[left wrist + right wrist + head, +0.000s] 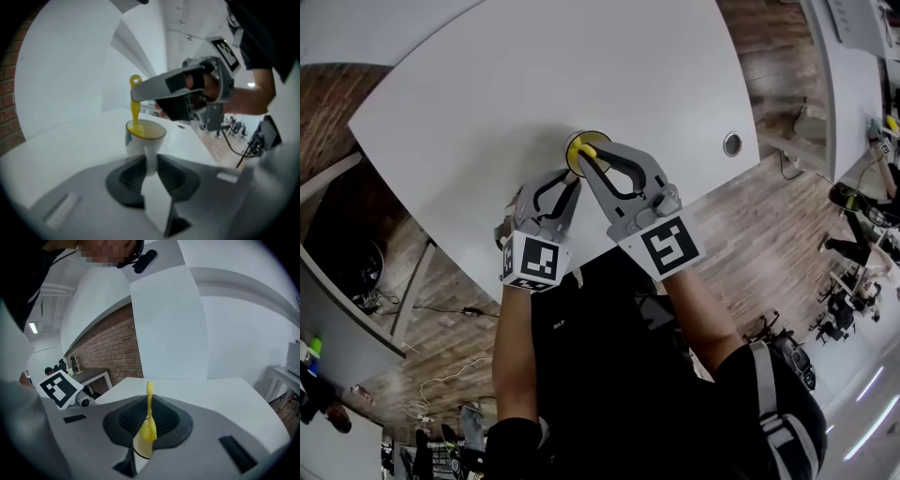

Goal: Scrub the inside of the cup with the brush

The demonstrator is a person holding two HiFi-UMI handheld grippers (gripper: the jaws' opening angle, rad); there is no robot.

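A white cup (581, 142) with a yellow inside stands on the white table (487, 84). Seen from the left gripper view, the cup (145, 133) has its handle (150, 157) clamped between my left gripper (150, 164). That left gripper (570, 186) sits just on the near side of the cup. My right gripper (587, 159) is shut on the yellow brush (135, 105), which stands upright with its head down inside the cup. In the right gripper view the brush (149, 420) passes between my right gripper (149, 416) into the cup (142, 450) below.
A round metal grommet (732, 143) is set in the table to the right of the cup. The table's near edge (469, 272) runs just behind the grippers, above wooden floor. A brick wall (110, 345) and other desks lie beyond.
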